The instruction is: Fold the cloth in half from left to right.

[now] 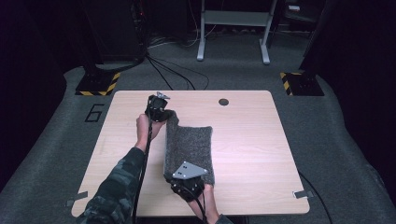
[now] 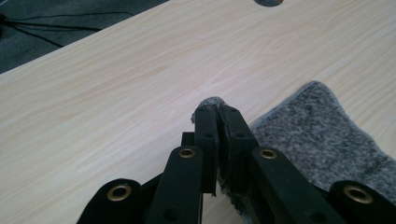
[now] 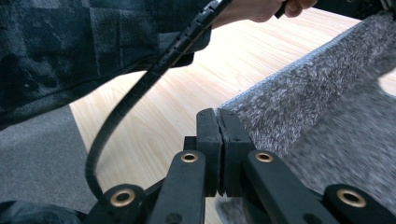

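A grey fuzzy cloth [image 1: 191, 147] lies in the middle of the light wooden table [image 1: 252, 140], its left edge lifted off the top. My left gripper [image 1: 161, 112] is at the cloth's far left corner, shut on it; a tuft of cloth [image 2: 211, 103] pokes out past the closed jaws. My right gripper [image 1: 180, 179] holds the near left corner, shut on the cloth [image 3: 299, 98], whose raised edge runs away from the jaws toward the other hand [image 3: 252, 9].
A round cable hole [image 1: 223, 101] sits near the table's far edge. The left gripper's cable [image 3: 140, 88] hangs along a camouflage sleeve [image 1: 116, 186]. Beyond the table are floor cables [image 1: 173, 70], a white stand frame [image 1: 233, 28] and striped-tape bases [image 1: 98, 84].
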Demonstrator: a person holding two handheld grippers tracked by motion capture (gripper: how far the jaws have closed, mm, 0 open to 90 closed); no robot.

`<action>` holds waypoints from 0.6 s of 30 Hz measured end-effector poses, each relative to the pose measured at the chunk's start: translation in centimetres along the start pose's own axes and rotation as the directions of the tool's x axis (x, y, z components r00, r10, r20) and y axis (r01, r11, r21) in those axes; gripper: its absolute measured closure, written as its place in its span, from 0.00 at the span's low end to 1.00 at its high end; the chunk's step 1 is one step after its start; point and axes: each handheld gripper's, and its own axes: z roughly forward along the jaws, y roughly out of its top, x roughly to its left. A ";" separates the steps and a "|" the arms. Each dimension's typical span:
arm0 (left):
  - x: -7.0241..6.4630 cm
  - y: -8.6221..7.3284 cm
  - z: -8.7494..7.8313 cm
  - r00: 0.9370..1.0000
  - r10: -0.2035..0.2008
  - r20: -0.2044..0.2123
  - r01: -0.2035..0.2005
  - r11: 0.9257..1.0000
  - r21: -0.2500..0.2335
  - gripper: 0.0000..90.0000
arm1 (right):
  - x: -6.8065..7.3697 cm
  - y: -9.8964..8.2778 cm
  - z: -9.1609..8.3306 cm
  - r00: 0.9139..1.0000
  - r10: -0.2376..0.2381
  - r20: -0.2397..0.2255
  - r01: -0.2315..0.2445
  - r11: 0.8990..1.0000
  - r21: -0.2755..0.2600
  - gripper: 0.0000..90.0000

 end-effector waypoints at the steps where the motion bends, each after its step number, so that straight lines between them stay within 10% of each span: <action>1: -0.3 0.2 0.2 1.000 0.004 0.005 -0.004 1.000 0.001 0.95 | -0.2 -0.2 -0.3 1.000 0.007 0.008 -0.007 1.000 0.000 0.98; 18: -3.6 1.3 3.8 0.999 0.041 0.024 -0.041 0.999 0.029 0.95 | -3.0 -3.2 -2.6 0.993 0.070 0.091 -0.076 0.995 0.069 0.98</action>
